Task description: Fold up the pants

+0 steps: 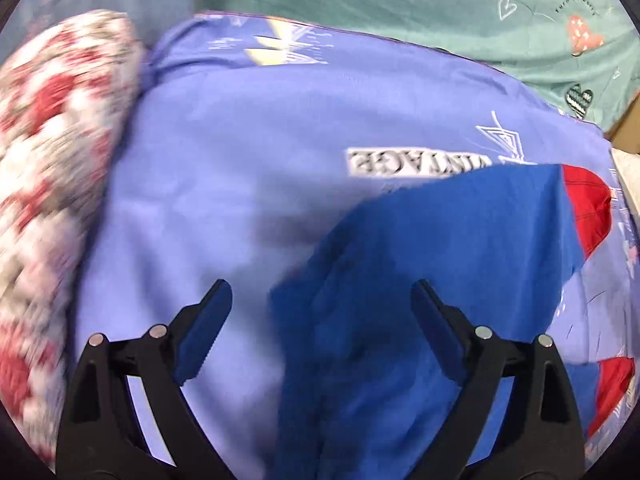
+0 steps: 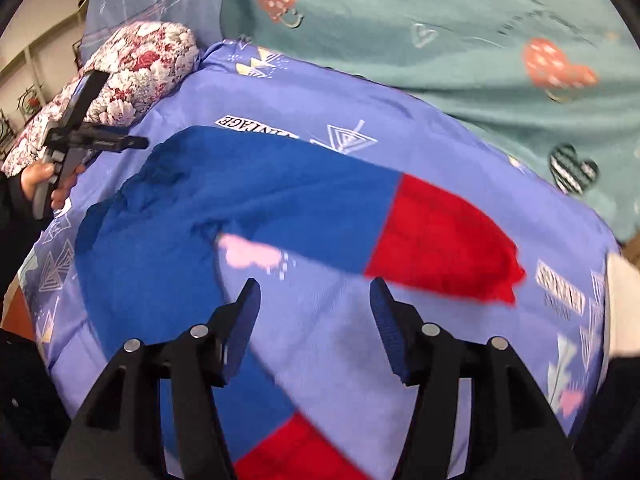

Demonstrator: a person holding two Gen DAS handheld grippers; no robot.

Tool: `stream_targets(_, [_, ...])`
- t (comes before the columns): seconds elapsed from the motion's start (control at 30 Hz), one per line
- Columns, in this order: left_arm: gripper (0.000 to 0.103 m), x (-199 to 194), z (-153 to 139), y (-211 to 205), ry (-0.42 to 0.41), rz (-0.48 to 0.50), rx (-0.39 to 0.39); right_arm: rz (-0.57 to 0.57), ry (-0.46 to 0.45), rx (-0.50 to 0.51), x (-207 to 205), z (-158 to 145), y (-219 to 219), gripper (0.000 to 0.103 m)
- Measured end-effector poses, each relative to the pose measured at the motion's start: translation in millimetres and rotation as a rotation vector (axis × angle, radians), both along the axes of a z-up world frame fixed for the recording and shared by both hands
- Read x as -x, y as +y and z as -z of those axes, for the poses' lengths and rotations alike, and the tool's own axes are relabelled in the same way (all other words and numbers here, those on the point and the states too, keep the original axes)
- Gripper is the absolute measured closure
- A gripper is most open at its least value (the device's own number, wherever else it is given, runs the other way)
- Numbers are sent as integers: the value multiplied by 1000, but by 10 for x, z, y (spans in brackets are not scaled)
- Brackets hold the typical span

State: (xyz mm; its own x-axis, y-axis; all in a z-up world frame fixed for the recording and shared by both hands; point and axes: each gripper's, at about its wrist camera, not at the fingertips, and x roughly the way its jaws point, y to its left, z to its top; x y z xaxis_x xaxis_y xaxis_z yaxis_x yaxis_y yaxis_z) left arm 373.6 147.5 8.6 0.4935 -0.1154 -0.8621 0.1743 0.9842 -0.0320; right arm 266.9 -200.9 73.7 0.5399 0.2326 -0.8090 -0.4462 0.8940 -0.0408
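Observation:
Blue pants (image 2: 256, 192) with red leg ends (image 2: 444, 236) lie spread in a V on a lilac bedsheet (image 2: 328, 332). In the left wrist view the pants (image 1: 420, 272) fill the lower right, with a red leg end (image 1: 588, 208) at the far right. My left gripper (image 1: 322, 300) is open and empty, hovering over the pants' waist end; it also shows in the right wrist view (image 2: 84, 120), held in a hand. My right gripper (image 2: 316, 300) is open and empty, above the sheet between the two legs.
A floral pillow (image 2: 136, 68) lies at the left edge of the bed, also in the left wrist view (image 1: 52, 184). A teal quilt with hearts (image 2: 440, 32) lies behind the sheet. A brown box edge (image 1: 628, 128) shows at the far right.

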Motion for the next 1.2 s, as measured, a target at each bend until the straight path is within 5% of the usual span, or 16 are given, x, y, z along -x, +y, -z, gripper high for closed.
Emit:
stream_targets(0.2, [19, -368, 354, -216, 59, 88, -96, -82, 31, 42, -819, 228, 253, 45])
stream_targets(0.27, [71, -347, 416, -235, 108, 164, -14, -88, 42, 51, -1055, 327, 287, 45])
stream_targets(0.37, [92, -172, 341, -317, 75, 237, -25, -97, 61, 71, -1385, 491, 373, 45])
stream_targets(0.57, [95, 88, 125, -274, 31, 266, 6, -170, 35, 130, -1750, 654, 585, 45])
stream_targets(0.8, [95, 73, 69, -207, 26, 241, 2, -187, 121, 170, -2173, 904, 600, 44])
stream_targets(0.9, [95, 66, 45, -238, 24, 234, -2, -199, 195, 170, -2162, 1008, 557, 96])
stream_targets(1.07, [95, 234, -109, -168, 1, 208, 28, -198, 80, 92, -1659, 556, 439, 99])
stream_targets(1.2, [94, 632, -298, -46, -21, 198, 58, -216, -44, 48, -692, 39, 375, 99])
